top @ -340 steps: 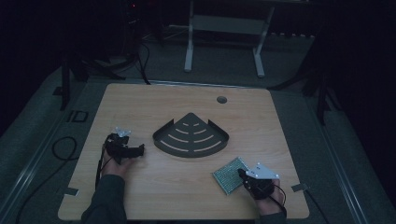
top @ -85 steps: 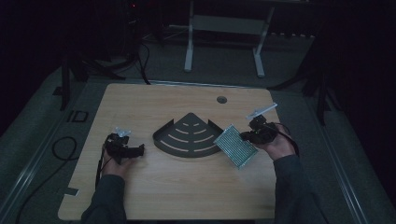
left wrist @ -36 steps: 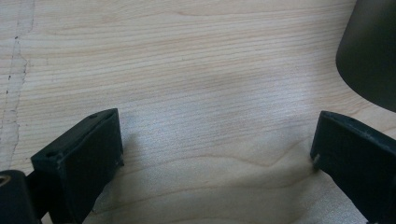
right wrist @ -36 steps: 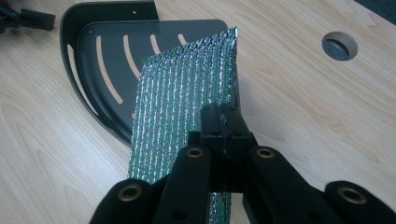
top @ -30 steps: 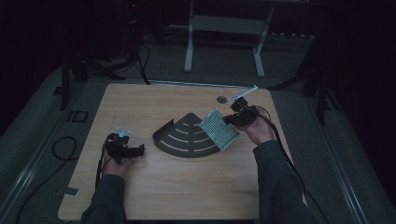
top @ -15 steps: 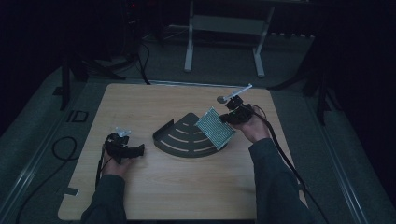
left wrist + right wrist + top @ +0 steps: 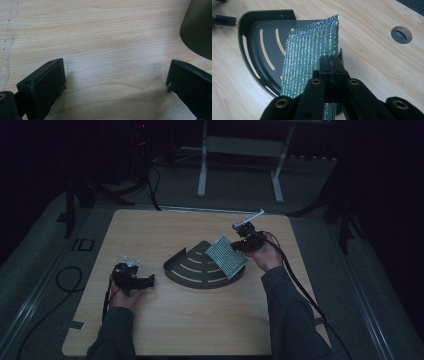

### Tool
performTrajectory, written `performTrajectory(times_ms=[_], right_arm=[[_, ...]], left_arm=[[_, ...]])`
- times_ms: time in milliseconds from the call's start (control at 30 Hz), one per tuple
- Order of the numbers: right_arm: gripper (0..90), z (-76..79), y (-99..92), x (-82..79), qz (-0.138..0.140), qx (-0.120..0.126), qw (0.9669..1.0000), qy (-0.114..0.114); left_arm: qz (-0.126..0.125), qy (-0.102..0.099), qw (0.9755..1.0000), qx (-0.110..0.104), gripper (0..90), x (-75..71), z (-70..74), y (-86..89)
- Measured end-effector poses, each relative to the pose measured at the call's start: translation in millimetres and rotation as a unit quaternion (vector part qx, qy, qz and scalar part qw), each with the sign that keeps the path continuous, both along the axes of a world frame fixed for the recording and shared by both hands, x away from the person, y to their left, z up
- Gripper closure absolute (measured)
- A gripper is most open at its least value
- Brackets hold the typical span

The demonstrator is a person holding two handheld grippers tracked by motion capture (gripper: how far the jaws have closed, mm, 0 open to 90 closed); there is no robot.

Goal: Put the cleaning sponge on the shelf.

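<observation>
Since the earlier frames, only the foil pad (image 7: pixel 312 60) has been carried over the black tray (image 7: pixel 257 47). Left gripper (image 7: pixel 116 80) is kept open. Right gripper (image 7: pixel 332 65), clamping the pad's edge, should be lowered flat.

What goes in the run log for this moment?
right gripper: shut on foil pouch | pouch: tilted over black corner tray | left gripper: open, nothing between jaws, low over table
</observation>
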State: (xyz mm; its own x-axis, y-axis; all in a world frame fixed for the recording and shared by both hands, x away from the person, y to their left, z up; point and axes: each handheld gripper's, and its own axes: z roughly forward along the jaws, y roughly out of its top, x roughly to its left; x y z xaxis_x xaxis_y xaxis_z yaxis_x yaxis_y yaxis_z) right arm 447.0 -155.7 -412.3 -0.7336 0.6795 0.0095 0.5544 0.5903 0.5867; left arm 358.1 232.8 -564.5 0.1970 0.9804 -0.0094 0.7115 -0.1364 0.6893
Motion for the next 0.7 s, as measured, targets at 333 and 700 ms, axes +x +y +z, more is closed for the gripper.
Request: performTrajectory(times_ms=[333, 700], right_arm=[[89.9, -7.2, 4.7, 5.6, -0.002, 0.004, 1.0000, 0.004], [89.9, -16.0, 9.7, 9.0, -0.002, -0.001, 1.0000, 0.004]], left_arm=[[0.000, 0.000, 1.0000, 0.000, 2.5, 0.0, 0.0, -0.1], [-0.001, 0.001, 1.0000, 0.001, 2.5, 0.0, 0.1, 0.1]])
